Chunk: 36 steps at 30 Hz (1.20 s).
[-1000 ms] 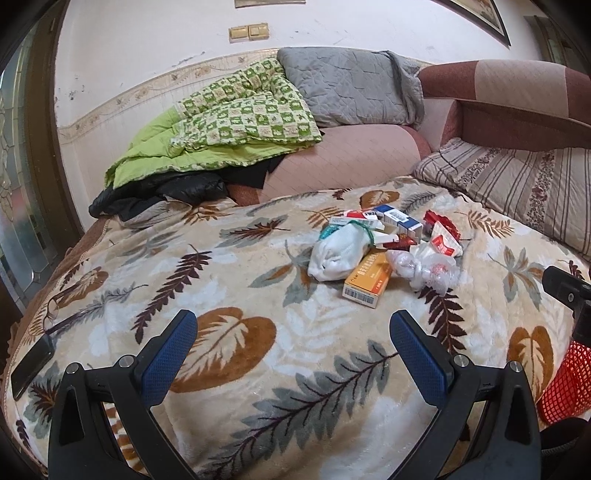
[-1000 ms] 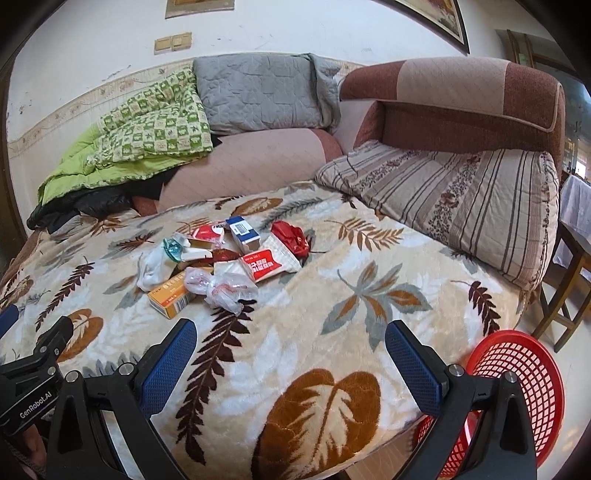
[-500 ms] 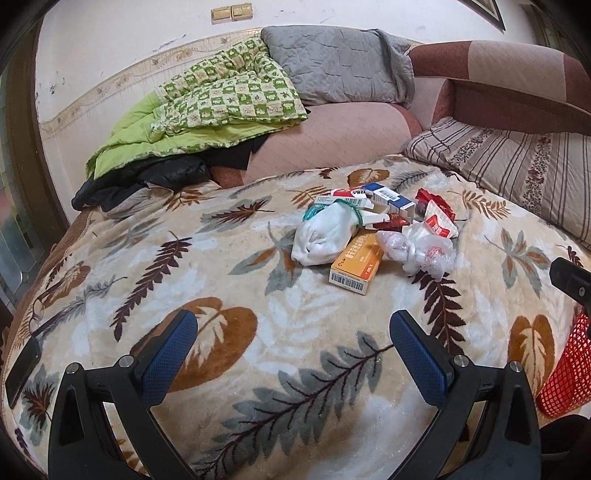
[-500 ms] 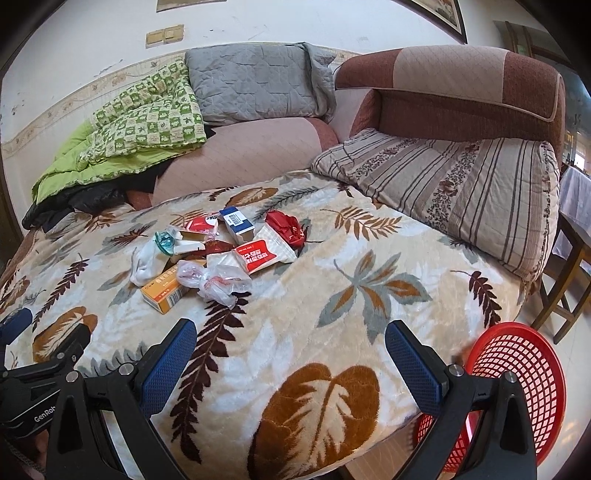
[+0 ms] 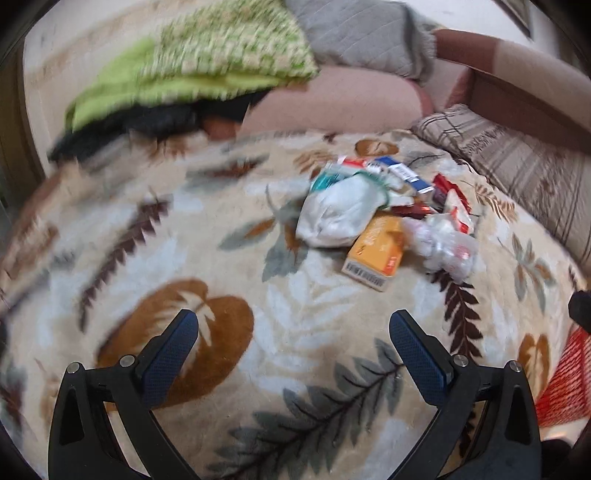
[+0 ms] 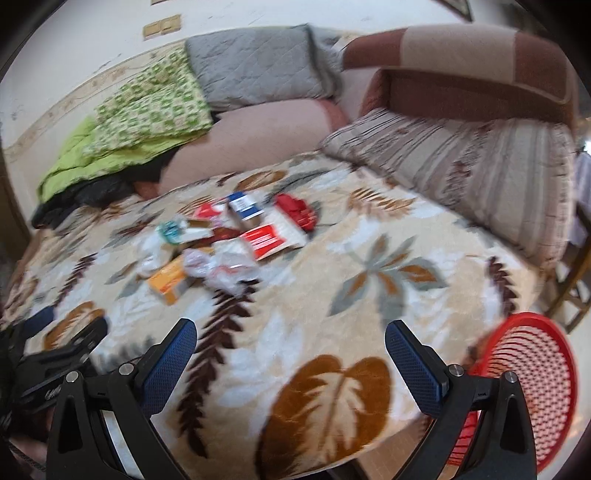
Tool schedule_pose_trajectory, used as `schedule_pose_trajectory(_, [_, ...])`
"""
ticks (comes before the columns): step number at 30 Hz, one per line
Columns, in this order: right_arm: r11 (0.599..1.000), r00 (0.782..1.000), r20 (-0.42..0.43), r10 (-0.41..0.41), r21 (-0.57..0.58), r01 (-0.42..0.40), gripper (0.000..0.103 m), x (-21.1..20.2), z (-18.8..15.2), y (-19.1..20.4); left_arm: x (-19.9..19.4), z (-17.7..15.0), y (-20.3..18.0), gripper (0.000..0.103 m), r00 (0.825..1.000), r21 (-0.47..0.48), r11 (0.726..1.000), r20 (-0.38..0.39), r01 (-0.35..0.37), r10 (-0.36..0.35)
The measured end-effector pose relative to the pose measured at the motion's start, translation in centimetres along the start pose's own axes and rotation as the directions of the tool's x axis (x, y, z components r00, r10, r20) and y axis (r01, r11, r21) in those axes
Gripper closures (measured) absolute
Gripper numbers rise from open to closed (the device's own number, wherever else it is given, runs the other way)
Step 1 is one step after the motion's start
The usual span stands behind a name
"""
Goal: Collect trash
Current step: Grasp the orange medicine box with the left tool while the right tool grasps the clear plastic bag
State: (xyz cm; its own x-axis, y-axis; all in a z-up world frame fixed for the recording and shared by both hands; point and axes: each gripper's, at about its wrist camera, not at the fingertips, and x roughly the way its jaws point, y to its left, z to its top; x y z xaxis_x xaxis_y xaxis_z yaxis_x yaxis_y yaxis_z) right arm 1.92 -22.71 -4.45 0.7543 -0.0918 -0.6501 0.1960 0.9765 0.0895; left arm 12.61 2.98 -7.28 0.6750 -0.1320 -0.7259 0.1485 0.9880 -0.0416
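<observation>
Presently both tools hung empty above the near edge of the bed. Left hand-held gripper [image 5: 293, 328]: jaws spread wide, nothing between the blue pads, aimed across the leaf-print blanket [image 5: 303, 369] toward the trash pile [image 5: 384, 218]. Right hand-held gripper [image 6: 291, 338]: likewise wide open and empty, over the near right part of the bed. Judgement: the spread jaws suit an approach before a first pick; no item was grasped.

Red mesh basket [image 6: 532, 373] sat off the bed, low beside its near right corner, just beside the right tool. Judgement: it is placed there as the receptacle, within short reach of that hand.

Trash lay in one cluster around the middle of the bed, toward the far side. Nearest items: orange carton [image 5: 375, 254] with barcode end facing the tools, crumpled clear plastic [image 5: 443, 243] touching its right side, white wad [image 5: 336, 214] overlapping its far end. Behind: red-and-white packet [image 6: 273, 236], blue-and-white box [image 6: 243, 206], red wrapper [image 6: 295, 210], a teal scrap [image 6: 170, 230]. Items touched or overlapped, so single picks may drag neighbours; the plush blanket would yield under the pads.

Far side: striped pillow [image 6: 461, 177] along the right edge, pink bolster [image 6: 258, 136], green quilt [image 6: 147, 110], grey quilted cushion [image 6: 255, 66], brown headboard [image 6: 461, 62], then a white wall with switches [image 6: 162, 26]. Both views were motion-blurred.
</observation>
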Motion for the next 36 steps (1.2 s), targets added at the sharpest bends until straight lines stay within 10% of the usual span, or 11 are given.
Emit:
schedule_pose_trajectory(4, [0.993,0.993,-0.017,0.114,0.016,-0.114,0.006,1.6,0.9,0.9,2.3,-0.2,1.7,0.037,0.994,-0.085,0.995,-0.091,0.060,-0.068])
schedule_pose_trajectory(19, [0.974,0.968,-0.127,0.218,0.088,-0.208,0.021,12.5,4.0,5.8,3.2,1.8,-0.1,0.042,0.988,-0.069,0.988,-0.046,0.142,-0.145])
schedule_pose_trajectory(21, [0.970,0.964,-0.134,0.230,0.115,-0.215,0.040,13.7,4.0,5.3,3.4,2.4,-0.8,0.042,0.988,-0.047,0.988,-0.037,0.149,-0.151])
schedule_pose_trajectory(23, [0.965,0.956,-0.160,0.245,0.135,-0.225,0.081,14.6,3.6,4.7,3.9,3.3,-1.8,0.042,0.985,-0.020,0.986,-0.041,0.165,-0.166])
schedule_pose_trajectory(36, [0.963,0.977,-0.025,0.213,0.175,-0.206,0.094,11.3,3.3,0.4,9.9,3.8,-6.0,0.048,0.973,0.067,0.980,-0.148,0.187,-0.175])
